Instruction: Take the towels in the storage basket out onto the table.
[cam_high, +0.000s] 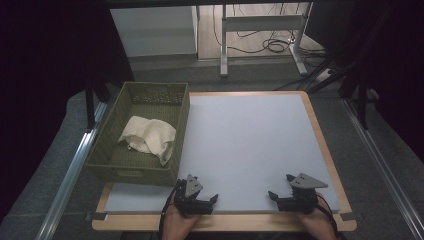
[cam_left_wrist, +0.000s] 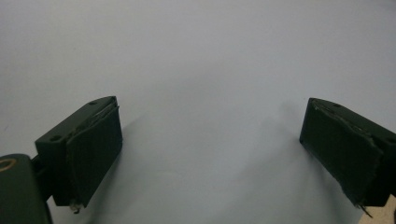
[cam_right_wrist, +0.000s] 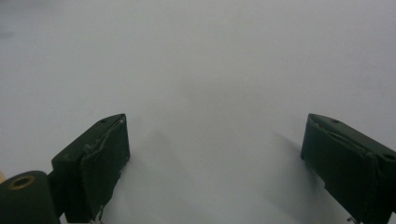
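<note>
We hold both grippers low at the near edge of the white mat, the left gripper and the right gripper each with jaws spread wide and nothing between them. The cloth lies crumpled inside the green basket, at the mat's left side, near our left gripper. The likely trouble is the basket's near wall: reaching in low, we could catch the rim and shove or tip the basket, or snag the cloth. The mat ahead gives us open room; its wooden border marks the right limit.
</note>
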